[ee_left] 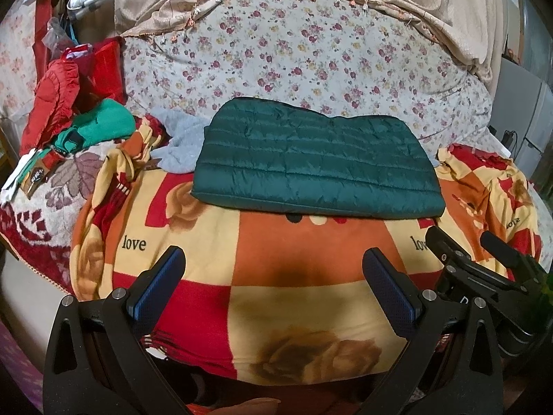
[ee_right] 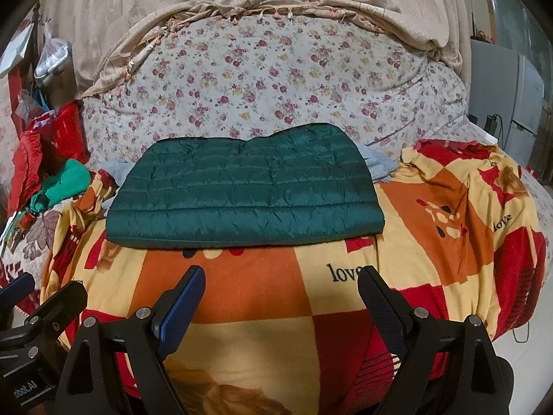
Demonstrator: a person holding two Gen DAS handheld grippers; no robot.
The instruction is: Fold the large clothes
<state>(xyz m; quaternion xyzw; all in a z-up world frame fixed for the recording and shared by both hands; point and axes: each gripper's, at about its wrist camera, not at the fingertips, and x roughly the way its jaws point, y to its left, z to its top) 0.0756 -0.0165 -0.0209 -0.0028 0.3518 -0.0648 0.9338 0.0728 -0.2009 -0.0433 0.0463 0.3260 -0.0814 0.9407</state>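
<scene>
- The word "love" is printed on the patterned blanket [ee_left: 276, 259]: you can read it twice from your left tongs' camera, with a third partly legible at the right, and twice from the right one.
- Part of a label reading "obot AI" shows upside down on your left tongs' body in the right camera.
- One dark green quilted jacket [ee_left: 316, 162], folded into a flat rectangle, lies on the blanket just ahead of both tongs, apart from them.
- Your left gripper [ee_left: 273, 259] is spread wide, holding nothing.
- Your right gripper [ee_right: 281, 276] is spread too, empty.
- Left of the tongs sits a heap of red and green clothes [ee_left: 69, 110].
</scene>
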